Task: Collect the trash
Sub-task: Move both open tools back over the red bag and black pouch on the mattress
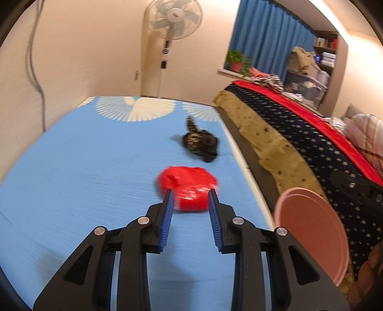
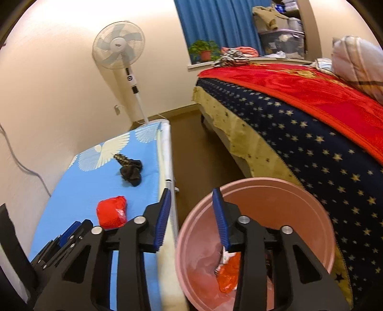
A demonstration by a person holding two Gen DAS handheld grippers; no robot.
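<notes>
Left wrist: fan (image 1: 172,18) hub badge blurred; no writing legible.

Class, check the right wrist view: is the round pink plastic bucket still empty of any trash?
No: an orange-red crumpled wrapper already lies at the bottom of the round pink plastic bucket.
</notes>
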